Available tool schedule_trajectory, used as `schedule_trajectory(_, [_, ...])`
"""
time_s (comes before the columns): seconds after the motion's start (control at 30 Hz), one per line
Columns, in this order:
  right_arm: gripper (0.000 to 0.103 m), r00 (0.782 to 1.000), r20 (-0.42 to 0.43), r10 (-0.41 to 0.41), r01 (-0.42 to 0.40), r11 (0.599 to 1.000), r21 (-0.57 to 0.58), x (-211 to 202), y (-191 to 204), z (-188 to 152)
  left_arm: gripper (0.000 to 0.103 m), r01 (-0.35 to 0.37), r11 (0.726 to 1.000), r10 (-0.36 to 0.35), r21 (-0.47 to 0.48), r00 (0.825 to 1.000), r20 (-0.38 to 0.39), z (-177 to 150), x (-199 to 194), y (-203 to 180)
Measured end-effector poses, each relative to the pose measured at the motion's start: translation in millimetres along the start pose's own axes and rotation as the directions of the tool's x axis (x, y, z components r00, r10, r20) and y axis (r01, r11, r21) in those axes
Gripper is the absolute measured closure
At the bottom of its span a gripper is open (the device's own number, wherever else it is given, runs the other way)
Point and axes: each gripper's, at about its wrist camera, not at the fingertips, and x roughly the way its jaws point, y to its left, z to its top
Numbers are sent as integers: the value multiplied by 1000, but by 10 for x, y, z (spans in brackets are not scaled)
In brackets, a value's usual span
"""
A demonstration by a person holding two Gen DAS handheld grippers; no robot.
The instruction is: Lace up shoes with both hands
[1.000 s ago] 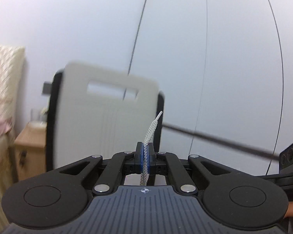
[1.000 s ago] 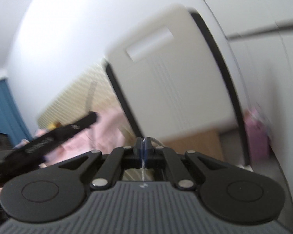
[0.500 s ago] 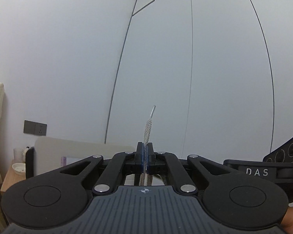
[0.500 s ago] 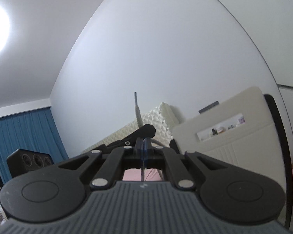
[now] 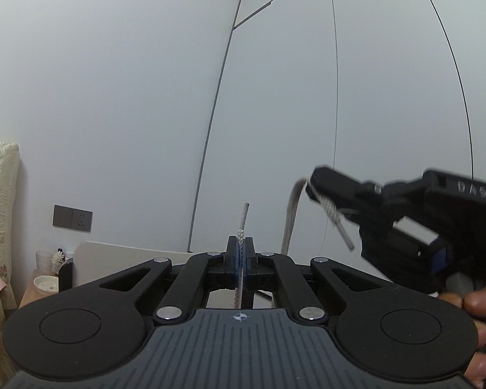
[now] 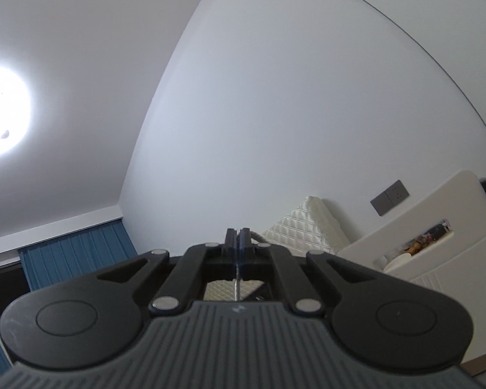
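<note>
My left gripper (image 5: 240, 243) is shut on a grey woven shoelace (image 5: 243, 223), whose stiff tip stands straight up above the closed pads. The right gripper (image 5: 317, 183) shows at the right of the left wrist view, raised and tilted, shut on the other lace end (image 5: 291, 214); that lace hangs down in a strand and its tip sticks out below the jaws. A hand (image 5: 476, 301) holds it. In the right wrist view the right gripper (image 6: 237, 243) is shut with a thin strand of lace (image 6: 255, 235) curling off its tip. No shoe is in view.
Ahead is a white wall with wardrobe doors (image 5: 356, 113) and a dark wall socket (image 5: 72, 218). A pale chair back (image 6: 431, 246), a quilted headboard (image 6: 307, 223), a bedside table with a cup (image 5: 44, 257), blue curtains (image 6: 77, 249) and a ceiling lamp (image 6: 0, 113) surround me.
Both grippers have risen with the lace ends; the chair back dropped low in both views. The right gripper has tilted upward and now shows higher at the right of the left wrist view.
</note>
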Motion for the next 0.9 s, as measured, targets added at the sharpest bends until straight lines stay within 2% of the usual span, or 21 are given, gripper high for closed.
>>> schedule_trajectory(0.27, [101, 998, 22, 56, -56, 998, -14, 36, 118, 248, 101, -10, 999, 10, 36, 1000, -10, 99, -196, -164])
schedule_trajectory(0.53, [101, 998, 42, 42, -40, 998, -43, 17, 23, 403, 100, -23, 999, 24, 38, 999, -30, -12, -211, -201])
schedule_trajectory(0.6, [101, 999, 35, 10, -8, 999, -50, -46, -84, 320, 100, -35, 999, 36, 25, 999, -41, -124, -242, -193])
schedule_trajectory(0.73, [101, 993, -13, -120, 118, 988, -101, -259, -392, -18, 100, -73, 997, 71, -7, 991, -110, -492, -290, -179])
schedule_trajectory(0.9, [101, 949, -129, -289, 282, 957, -68, -585, -1034, -680, 100, -136, 990, 126, -40, 973, -195, -967, -433, -169])
